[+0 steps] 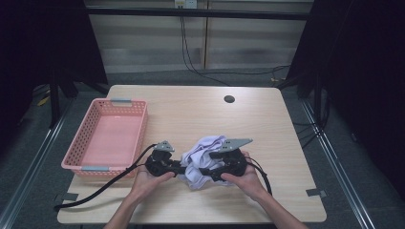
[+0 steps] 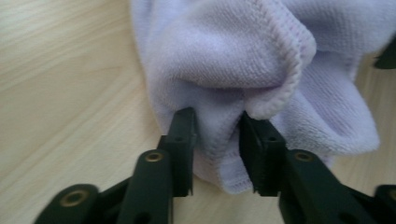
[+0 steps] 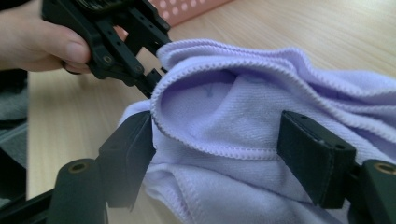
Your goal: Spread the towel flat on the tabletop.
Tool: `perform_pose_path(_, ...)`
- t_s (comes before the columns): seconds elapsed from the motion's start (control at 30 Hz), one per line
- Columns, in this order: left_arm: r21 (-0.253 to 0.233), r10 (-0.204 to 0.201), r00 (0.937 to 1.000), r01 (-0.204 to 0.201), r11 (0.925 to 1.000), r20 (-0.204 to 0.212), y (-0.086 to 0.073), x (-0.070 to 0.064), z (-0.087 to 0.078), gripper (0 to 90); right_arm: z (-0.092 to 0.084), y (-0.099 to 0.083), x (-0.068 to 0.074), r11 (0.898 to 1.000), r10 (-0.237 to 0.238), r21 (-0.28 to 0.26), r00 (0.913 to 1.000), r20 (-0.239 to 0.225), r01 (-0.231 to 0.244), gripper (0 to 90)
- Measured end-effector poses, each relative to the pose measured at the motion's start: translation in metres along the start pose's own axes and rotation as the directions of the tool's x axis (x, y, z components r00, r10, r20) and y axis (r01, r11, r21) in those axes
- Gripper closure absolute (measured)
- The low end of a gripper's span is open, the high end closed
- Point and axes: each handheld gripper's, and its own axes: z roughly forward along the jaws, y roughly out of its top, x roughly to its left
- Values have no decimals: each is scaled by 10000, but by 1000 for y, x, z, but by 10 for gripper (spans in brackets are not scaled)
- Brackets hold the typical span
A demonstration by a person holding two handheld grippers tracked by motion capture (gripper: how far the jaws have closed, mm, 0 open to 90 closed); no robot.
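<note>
- A pale wooden table point(image 1: 191, 114) stands in a dim room with dark curtains at both sides, cables trailing on the grey floor behind it, and a small dark round hole point(image 1: 229, 99) near its far edge.
- A crumpled lilac terry cloth with a stitched hem point(image 1: 203, 157) lies on the near middle of the table, between the person's two hands.
- The left gripper point(image 2: 217, 133) has its two black jaws on either side of a fold at the cloth's edge; the pads look to be touching the fabric, pinching it lightly rather than tightly.
- The right gripper point(image 3: 217, 149) stands with its jaws wide apart around a bunched part of the cloth; the left pad brushes the hem, the right pad stands clear, so nothing is held there.
- Risk: the left pinch takes only a thin fold near the hem, so, in my judgement, a pull could let it slip out.
- Risk: if the right jaws close where they are, they may gather several layers at once, and the cloth would come up as a lump rather than spread.
- Risk: the two grippers sit close together, so their jaws could knock each other.
- A pink perforated plastic basket with grey handles point(image 1: 136, 107) sits empty at the table's left, just beside the left hand point(image 1: 148, 179); the gripper's black cable point(image 1: 95, 193) runs past its near corner and could snag there.
</note>
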Motion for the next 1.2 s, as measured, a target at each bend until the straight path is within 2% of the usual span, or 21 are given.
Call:
perform_pose_path(0.1, 52, 163, 9999, -164, 9999, 44, 0, -6, 2, 741, 3, -3, 0, 10000, -18, 98, 9999, 121, 17, 312)
perform_pose_path(0.13, 148, 292, 9995, -294, 9995, 149, 0, -8, 0, 741, 3, -4, -1, 9998, -15, 211, 9992, 402, 6, 384)
perform_pose_path(0.2, 70, 338, 9993, -339, 9994, 144, -2, -9, -2, 821, 1, -6, -7, 9991, 331, 228, 9961, 819, -351, 647)
perform_pose_path(0.23, 70, 338, 9993, -339, 9994, 144, -2, -9, -2, 841, 1, -6, -7, 9991, 331, 228, 9961, 819, -351, 647)
perform_pose_path(0.33, -299, 300, 9987, -288, 9991, 411, -2, -11, -9, 854, -10, -5, -14, 9983, 581, 20, 9965, 602, -584, 794)
perform_pose_path(0.37, -733, 274, 9977, -229, 9970, 615, -1, -13, -16, 860, -20, -3, -17, 9977, 665, -170, 9953, 702, -655, 805)
perform_pose_path(0.43, -1035, 190, 9967, -108, 9946, 785, -1, -13, -20, 859, -27, -2, -20, 9970, 736, -301, 9943, 772, -715, 809)
perform_pose_path(0.53, -1674, 294, 9963, -155, 9858, 805, 3, -17, -32, 862, -51, -4, -33, 9913, 1130, -801, 9876, 1089, -1046, 814)
perform_pose_path(0.6, -1836, 289, 9949, -107, 9829, 968, 3, -16, -34, 862, -57, -6, -37, 9895, 1234, -905, 9844, 1257, -1125, 814)
perform_pose_path(0.63, -1804, 331, 9959, -174, 9834, 843, 3, -17, -34, 862, -66, -10, -46, 9852, 1486, -1077, 9778, 1478, -1334, 814)
perform_pose_path(0.7, -1720, 344, 9975, -233, 9848, 619, 3, -17, -34, 865, -69, -12, -50, 9835, 1583, -1132, 9739, 1625, -1409, 814)
perform_pose_path(0.73, -1603, 210, 9975, -100, 9870, 672, 2, -16, -32, 866, -71, -15, -56, 9827, 1666, -1106, 9694, 1803, -1483, 818)
perform_pose_path(0.77, -1505, 213, 9978, -118, 9885, 620, 1, -16, -31, 866, -73, -19, -63, 9843, 1685, -937, 9556, 2417, -1499, 822)
perform_pose_path(0.8, -1399, 128, 9987, -58, 9901, 492, 0, -15, -28, 867, -73, -22, -68, 9839, 1739, -875, 9466, 2714, -1556, 822)
perform_pose_path(0.83, -1176, 4, 9991, 47, 9930, 436, -2, -12, -25, 867, -74, -31, -82, 9787, 2050, -682, 9370, 2827, -1936, 817)
perform_pose_path(0.87, -1115, -215, 9986, 267, 9934, 478, -4, -9, -24, 865, -73, -36, -87, 9764, 2159, -602, 9327, 2887, -2074, 795)
perform_pose_path(0.9, -1115, -215, 9986, 267, 9934, 478, -4, -9, -24, 861, -73, -36, -87, 9764, 2159, -602, 9327, 2887, -2074, 795)
perform_pose_path(0.93, -994, -487, 9972, 542, 9936, 570, -6, -5, -21, 855, -71, -40, -89, 9776, 2101, -472, 9386, 2735, -2050, 635)
perform_pose_path(1.03, -747, -503, 9961, 557, 9956, 731, -10, -4, -16, 832, -78, -32, -80, 9792, 1998, -912, 9394, 2785, -1812, 476)
perform_pose_path(1.13, -832, -493, 9948, 567, 9949, 886, -9, -6, -14, 763, -86, -23, -70, 9766, 1955, -1399, 9445, 2639, -1631, 441)
perform_pose_path(1.2, -742, -432, 9968, 482, 9961, 677, -7, -6, -12, 654, -89, -15, -58, 9794, 1673, -1517, 9565, 2391, -1334, 419)
